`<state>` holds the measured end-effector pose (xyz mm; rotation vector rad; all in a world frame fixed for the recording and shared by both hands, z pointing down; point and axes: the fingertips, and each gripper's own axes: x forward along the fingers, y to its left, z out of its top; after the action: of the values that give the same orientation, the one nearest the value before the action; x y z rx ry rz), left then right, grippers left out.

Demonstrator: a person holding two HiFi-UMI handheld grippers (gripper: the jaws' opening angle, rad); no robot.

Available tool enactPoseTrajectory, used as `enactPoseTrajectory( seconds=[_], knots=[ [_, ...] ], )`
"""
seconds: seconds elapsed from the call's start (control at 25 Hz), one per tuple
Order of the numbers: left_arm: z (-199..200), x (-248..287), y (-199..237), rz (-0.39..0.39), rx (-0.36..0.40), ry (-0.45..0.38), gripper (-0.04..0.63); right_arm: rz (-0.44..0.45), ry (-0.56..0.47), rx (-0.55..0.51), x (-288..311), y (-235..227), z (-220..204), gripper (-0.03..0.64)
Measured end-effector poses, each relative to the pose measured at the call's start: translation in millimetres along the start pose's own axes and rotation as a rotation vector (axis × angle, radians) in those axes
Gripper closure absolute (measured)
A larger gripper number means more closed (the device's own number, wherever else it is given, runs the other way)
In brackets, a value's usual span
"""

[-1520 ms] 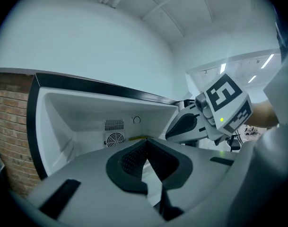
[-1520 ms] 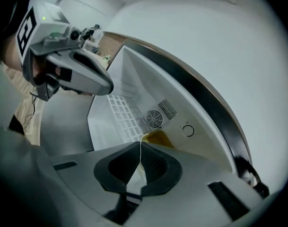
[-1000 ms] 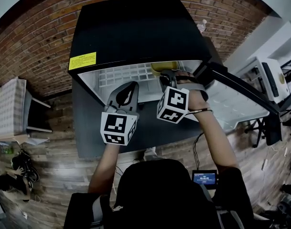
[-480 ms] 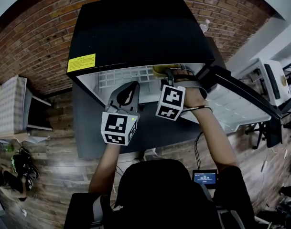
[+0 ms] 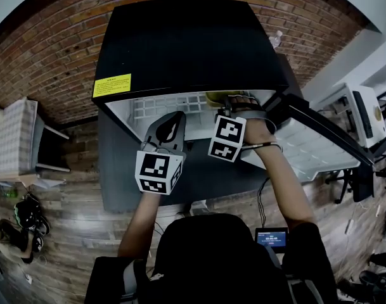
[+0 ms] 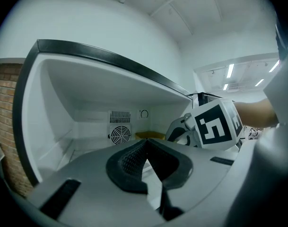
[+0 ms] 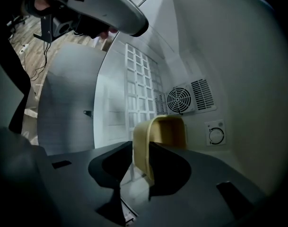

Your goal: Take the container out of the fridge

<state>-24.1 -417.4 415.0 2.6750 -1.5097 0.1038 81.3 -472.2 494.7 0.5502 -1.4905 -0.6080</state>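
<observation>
A yellow container (image 7: 165, 129) stands open-topped at the back right of the fridge (image 5: 180, 43), near the fan; the left gripper view shows the container (image 6: 148, 135) too. My right gripper (image 7: 141, 161) reaches down into the fridge. Its jaws have just been closing, and they stand on either side of the container's near wall, pressed against it. In the head view the right gripper (image 5: 223, 105) is at the container (image 5: 215, 97). My left gripper (image 6: 145, 143) hovers level at the fridge's mouth, shut and empty, to the left of the right one.
The fridge door (image 5: 319, 138) hangs open to the right. A white wire shelf (image 7: 141, 86) covers the left of the compartment. A fan grille (image 7: 179, 100) and a dial (image 7: 215, 135) sit on the back wall. Behind the fridge is a brick wall (image 5: 47, 56).
My right gripper has sunk slightly deeper into the fridge at the container. The left gripper has stayed where it was.
</observation>
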Motion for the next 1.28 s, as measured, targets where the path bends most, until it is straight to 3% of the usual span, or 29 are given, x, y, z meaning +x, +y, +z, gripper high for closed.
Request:
enactPoseTrajectory(
  seconds=[0.16, 1.28],
  knots=[
    [2, -1, 1, 0.005, 0.002, -0.004, 0.581, -0.025, -0.006, -0.001, -1, -6, 1, 0.540],
    [12, -27, -7, 0.000, 0.013, -0.028, 0.581, 0.065, -0.072, -0.010, -38, 17, 21, 0.566]
  ],
)
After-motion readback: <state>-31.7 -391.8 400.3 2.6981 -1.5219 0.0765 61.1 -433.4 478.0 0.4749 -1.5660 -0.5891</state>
